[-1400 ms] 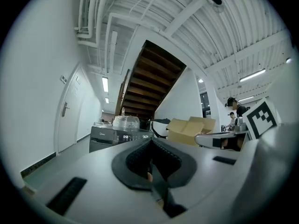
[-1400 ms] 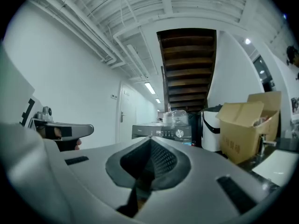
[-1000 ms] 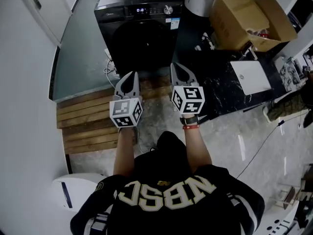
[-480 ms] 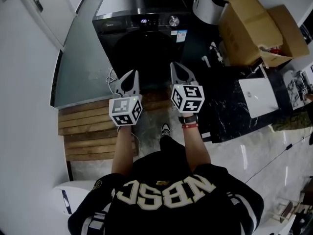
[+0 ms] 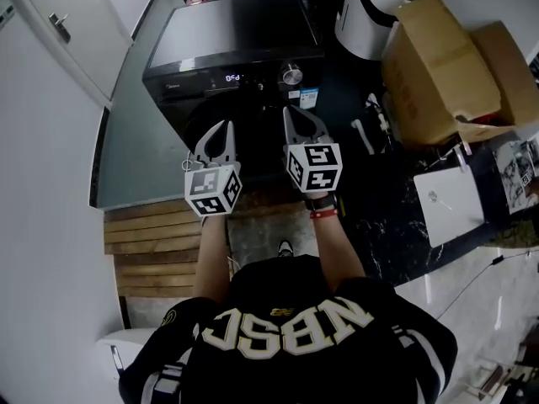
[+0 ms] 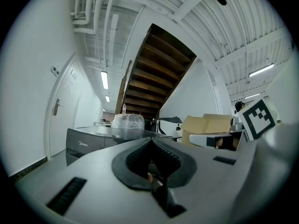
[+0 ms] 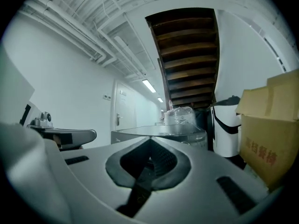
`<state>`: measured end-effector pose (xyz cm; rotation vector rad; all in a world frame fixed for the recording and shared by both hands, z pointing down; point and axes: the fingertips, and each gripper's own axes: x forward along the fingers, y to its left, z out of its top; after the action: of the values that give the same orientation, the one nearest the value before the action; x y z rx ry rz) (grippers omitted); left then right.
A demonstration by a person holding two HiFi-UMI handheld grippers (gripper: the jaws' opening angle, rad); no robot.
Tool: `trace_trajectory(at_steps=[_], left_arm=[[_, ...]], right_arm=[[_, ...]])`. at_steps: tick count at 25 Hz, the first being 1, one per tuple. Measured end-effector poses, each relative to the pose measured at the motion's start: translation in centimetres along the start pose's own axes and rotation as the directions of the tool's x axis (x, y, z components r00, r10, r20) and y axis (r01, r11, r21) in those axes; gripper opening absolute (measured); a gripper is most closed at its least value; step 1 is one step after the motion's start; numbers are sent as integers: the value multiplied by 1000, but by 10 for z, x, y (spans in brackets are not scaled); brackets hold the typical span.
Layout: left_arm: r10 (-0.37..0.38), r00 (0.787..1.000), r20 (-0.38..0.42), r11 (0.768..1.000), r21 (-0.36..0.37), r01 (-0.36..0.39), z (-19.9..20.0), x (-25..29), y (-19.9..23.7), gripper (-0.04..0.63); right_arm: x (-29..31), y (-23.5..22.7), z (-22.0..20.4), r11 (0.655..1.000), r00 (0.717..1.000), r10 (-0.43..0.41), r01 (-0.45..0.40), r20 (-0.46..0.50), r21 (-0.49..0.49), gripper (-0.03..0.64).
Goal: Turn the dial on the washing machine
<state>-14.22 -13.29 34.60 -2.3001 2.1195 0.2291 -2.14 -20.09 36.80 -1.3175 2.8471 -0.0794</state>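
Observation:
The black washing machine (image 5: 227, 49) stands ahead of me, with a lit display (image 5: 233, 77) and a silver dial (image 5: 291, 75) on its front panel. My right gripper (image 5: 290, 111) is shut and empty; its tips are just below the dial and short of it. My left gripper (image 5: 225, 125) is also shut and empty, held level beside it in front of the dark door. In the left gripper view the closed jaws (image 6: 150, 139) point at the machine (image 6: 81, 143). The right gripper view shows its closed jaws (image 7: 149, 138) before the machine's top (image 7: 140, 133).
Large cardboard boxes (image 5: 450, 66) and a white bin (image 5: 375, 7) stand to the right of the machine. A wooden slatted platform (image 5: 152, 242) lies at my left, a white door (image 5: 59, 32) beyond it. A clear plastic-wrapped bundle (image 6: 127, 122) sits on the machine's top.
The person has stepped toward the washing machine. Both grippers, still shut, have moved forward and now hang close to its front panel, the right one just under the dial.

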Motion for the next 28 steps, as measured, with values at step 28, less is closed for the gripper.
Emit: trace_trajectory(at_steps=[28], left_arm=[[-84,990,-109,994,-79,76,-62,107,39,9]], right_arm=[[117,-90,-61,961,976,-137,89,-169,-262,111]])
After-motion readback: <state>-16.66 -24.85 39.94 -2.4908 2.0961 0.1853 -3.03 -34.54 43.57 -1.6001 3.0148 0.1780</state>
